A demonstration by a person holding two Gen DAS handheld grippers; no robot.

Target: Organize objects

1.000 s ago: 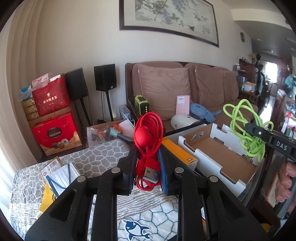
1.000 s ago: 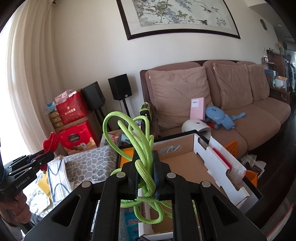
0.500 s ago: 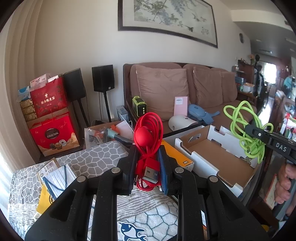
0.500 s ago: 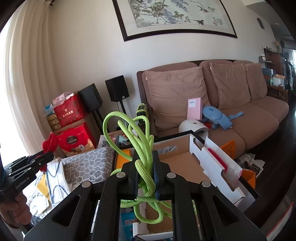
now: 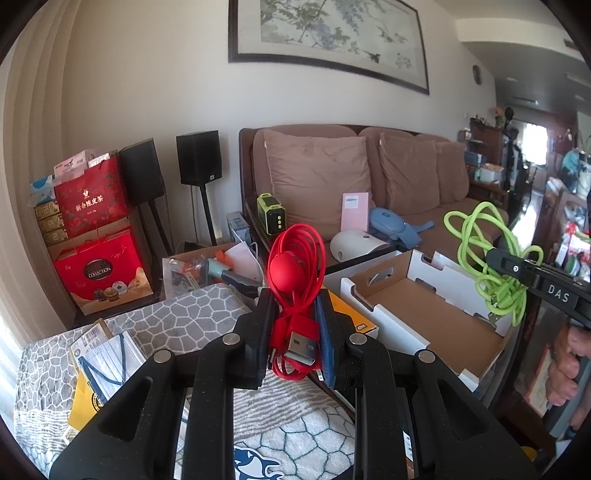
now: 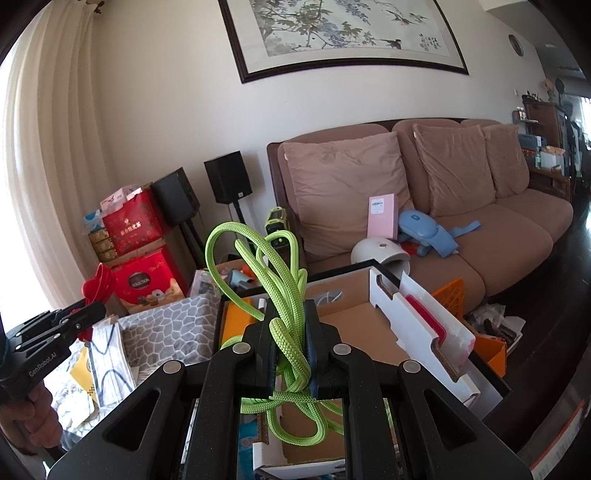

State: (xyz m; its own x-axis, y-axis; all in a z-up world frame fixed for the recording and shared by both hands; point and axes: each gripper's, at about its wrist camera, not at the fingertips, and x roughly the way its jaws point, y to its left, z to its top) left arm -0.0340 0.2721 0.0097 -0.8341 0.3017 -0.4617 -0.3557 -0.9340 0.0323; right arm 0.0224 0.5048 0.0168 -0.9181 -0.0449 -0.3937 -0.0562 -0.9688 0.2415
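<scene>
Both cable bundles (image 5: 295, 266) still aloft

Brown sofa (image 6: 480, 229) with cushions, framed painting (image 6: 347, 33) above, black speakers (image 5: 199, 158), red gift boxes (image 5: 103, 269)

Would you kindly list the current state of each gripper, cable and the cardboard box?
Left gripper: shut on the red cable.
Red cable: coiled, held up off the table.
Right gripper: shut on the green cable.
Green cable: bundled in loops, held above the box.
Cardboard box: open, bottom bare where visible.
</scene>
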